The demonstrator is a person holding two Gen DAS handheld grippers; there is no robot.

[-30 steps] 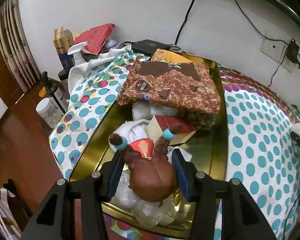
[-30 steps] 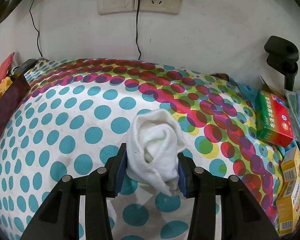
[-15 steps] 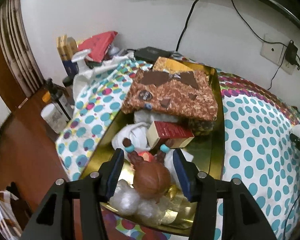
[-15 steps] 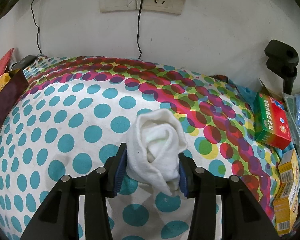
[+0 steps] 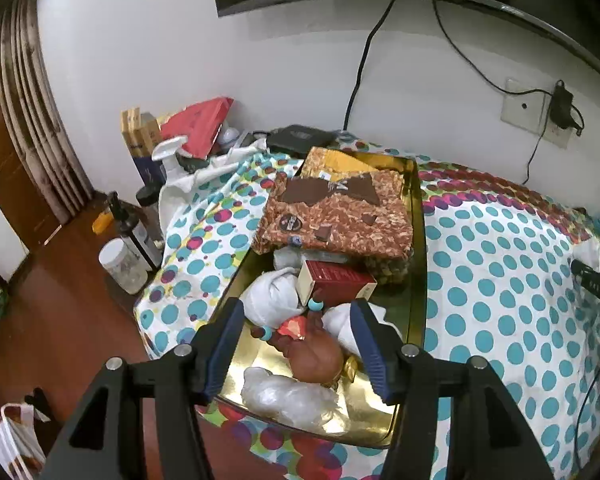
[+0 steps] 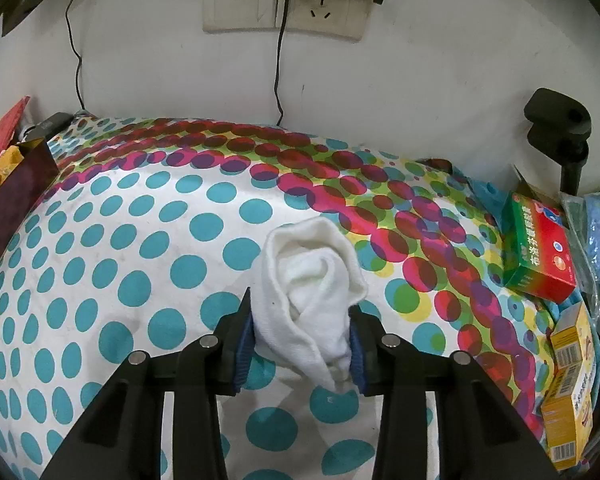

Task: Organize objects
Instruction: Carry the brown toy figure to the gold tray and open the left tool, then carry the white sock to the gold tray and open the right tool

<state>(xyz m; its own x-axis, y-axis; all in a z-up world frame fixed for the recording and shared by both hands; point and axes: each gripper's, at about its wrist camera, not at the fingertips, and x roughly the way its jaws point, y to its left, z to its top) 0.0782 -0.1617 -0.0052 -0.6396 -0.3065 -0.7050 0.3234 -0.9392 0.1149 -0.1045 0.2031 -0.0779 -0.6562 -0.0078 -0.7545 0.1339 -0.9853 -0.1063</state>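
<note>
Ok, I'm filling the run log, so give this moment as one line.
left gripper: open over brown doll in gold tray | right gripper: shut on white sock | over dotted cloth

Ahead of the left gripper (image 5: pixel 298 334) the gold tray (image 5: pixel 417 248) is crowded: a brown doll (image 5: pixel 314 354) between the spread fingers, white bundles (image 5: pixel 274 298) either side, a red box (image 5: pixel 338 282) and a big patterned box (image 5: pixel 336 216) beyond. To its right, open dotted cloth (image 5: pixel 500 280). Ahead and left of the right gripper (image 6: pixel 300 340) the cloth lies open; boxes (image 6: pixel 542 248) crowd its right.
</note>
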